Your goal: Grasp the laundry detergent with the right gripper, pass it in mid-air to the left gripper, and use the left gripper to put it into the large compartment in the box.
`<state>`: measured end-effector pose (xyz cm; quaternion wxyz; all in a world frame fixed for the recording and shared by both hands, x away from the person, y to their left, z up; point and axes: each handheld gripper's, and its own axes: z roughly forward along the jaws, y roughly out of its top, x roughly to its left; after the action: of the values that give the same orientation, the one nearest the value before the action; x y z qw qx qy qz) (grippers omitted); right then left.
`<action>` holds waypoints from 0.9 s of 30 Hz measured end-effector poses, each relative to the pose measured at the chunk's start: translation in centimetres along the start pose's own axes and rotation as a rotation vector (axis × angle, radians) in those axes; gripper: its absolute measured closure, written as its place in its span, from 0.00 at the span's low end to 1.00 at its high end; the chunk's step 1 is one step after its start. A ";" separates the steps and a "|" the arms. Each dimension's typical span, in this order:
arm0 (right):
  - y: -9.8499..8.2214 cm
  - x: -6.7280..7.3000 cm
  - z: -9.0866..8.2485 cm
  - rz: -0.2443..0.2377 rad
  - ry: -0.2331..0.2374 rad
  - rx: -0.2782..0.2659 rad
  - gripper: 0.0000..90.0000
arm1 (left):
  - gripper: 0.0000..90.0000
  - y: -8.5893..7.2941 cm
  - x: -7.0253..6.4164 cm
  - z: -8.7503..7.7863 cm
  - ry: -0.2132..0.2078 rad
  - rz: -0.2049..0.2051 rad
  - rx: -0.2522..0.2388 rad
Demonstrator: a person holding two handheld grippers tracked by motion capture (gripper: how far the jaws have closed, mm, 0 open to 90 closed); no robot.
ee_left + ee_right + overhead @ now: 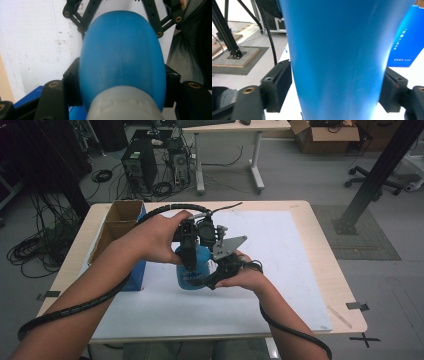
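A blue spray bottle [194, 270] hangs above the white mat [285, 270], held between both hands. My left gripper [188, 251] comes down from above and is shut on the bottle [122, 50] just past its white cap [125, 106], one pad [72, 85] tight against each side. My right gripper [207, 281] reaches in from the right, low on the body. In the right gripper view the bottle [337, 50] stands between the pads [278, 85], which sit right beside its sides without clearly pressing; I take the right gripper [337, 87] as open.
An open cardboard box with a blue side [122, 227] stands at the table's left, close to the left forearm, and its blue side [407, 37] shows behind the bottle. A black frame post [372, 180] rises off the table's right. Cables trail from both grippers.
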<state>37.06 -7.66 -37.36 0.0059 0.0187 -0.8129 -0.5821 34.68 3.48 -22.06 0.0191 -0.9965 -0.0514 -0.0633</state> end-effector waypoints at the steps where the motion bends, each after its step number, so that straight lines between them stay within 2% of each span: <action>1: 0.0 0.0 0.0 -0.002 0.000 0.002 0.23 | 0.42 0.0 0.1 0.0 -0.001 -0.005 0.001; 7: 0.3 -0.1 -0.6 0.003 -0.011 0.020 0.20 | 0.42 -0.3 0.2 -0.3 -0.002 -0.022 -0.006; 16: 0.2 -0.3 -0.7 0.033 -0.015 0.040 0.11 | 0.42 -0.5 0.4 -0.5 -0.012 -0.032 0.001; 21: 0.3 -0.4 -1.1 0.034 0.002 0.052 0.06 | 0.42 -0.6 0.6 -0.7 -0.010 -0.034 0.000; 23: 0.4 -0.4 -1.3 0.033 0.004 0.055 0.02 | 0.42 -0.7 0.6 -0.7 -0.012 -0.045 -0.006; 27: 0.5 -0.4 -2.0 0.028 0.015 0.068 0.00 | 0.42 -0.7 0.8 -0.8 -0.022 -0.063 -0.009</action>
<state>37.56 -9.36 -36.19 0.0195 0.0122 -0.8322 -0.5540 35.31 4.23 -21.12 0.0119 -0.9951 -0.0825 -0.0532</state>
